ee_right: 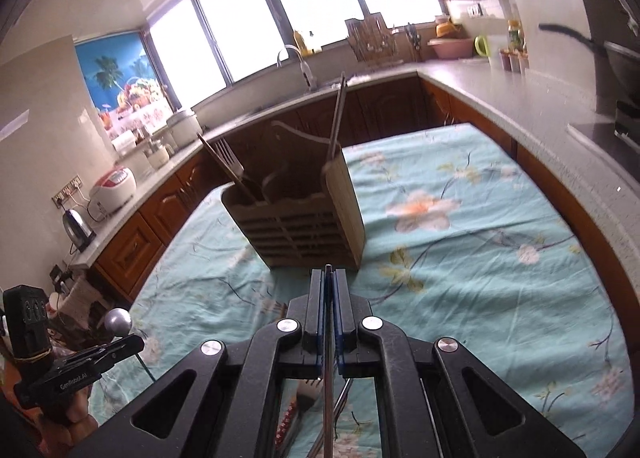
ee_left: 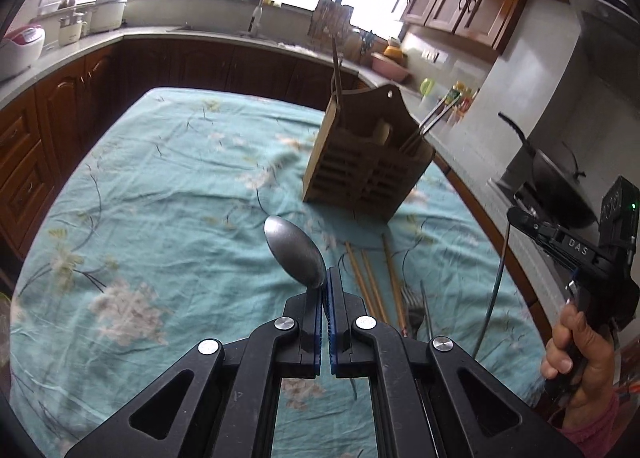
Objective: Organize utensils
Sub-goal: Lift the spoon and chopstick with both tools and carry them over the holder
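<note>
With my left gripper (ee_left: pixel 326 278) clamped on the spoon (ee_left: pixel 295 252) and my right gripper (ee_right: pixel 328 278) pinching a thin metal handle (ee_right: pixel 328 398), I should lower each upright into the holder (ee_left: pixel 360 174), not against its rim.

I'm working in a home kitchen. Wooden cabinets (ee_left: pixel 460 6), a sink tap (ee_right: pixel 302 66) under windows, a rice cooker (ee_right: pixel 112 186) and kettle (ee_right: pixel 76 226) line the counter (ee_right: pixel 500 98).

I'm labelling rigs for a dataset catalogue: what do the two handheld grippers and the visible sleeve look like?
Both are matte black plastic linkage frames with round silver pivot bolts and blue ribbed pads. Seen from the side, the right gripper carries white "DAS" lettering, a black box with a green light, and a pistol-style handle. The left gripper reads "GenRobot.AI" and carries a similar black box. A pink sleeve shows at the right wrist.
</note>
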Demonstrator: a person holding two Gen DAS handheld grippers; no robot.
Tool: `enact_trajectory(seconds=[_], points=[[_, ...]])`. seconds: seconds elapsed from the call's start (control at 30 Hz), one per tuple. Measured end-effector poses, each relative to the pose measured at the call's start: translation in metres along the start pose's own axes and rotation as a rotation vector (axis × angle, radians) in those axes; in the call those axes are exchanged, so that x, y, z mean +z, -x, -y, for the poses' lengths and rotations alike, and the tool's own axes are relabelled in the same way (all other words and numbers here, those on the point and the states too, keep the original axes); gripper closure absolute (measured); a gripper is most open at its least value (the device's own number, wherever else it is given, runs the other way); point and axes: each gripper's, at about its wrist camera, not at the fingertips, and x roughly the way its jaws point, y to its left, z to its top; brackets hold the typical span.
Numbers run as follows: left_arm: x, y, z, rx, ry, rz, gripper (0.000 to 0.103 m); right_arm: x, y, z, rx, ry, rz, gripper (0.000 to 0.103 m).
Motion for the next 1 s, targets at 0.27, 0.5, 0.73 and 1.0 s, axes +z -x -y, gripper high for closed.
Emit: enact_trajectory(seconds=[0.27,0.5,0.73,1.0], points=[[0.008,0.019,0.003,-0.003,-0.002,0.061,0.102,0.011,0.022,-0.007,0.012,0.006,0.072,0.099],[0.016,0.028,0.002,-0.005,0.001,0.100,0.102,0.020,0.032,-0.009,0.026,0.010,0.118,0.099],[0.028,0.029,0.000,-0.005,0.006,0.125,0.103,0.029,0.039,-0.011,0.035,0.014,0.154,0.099],[0.047,0.023,0.003,-0.013,0.011,0.170,0.102,0.044,0.041,-0.012,0.044,0.015,0.194,0.099]])
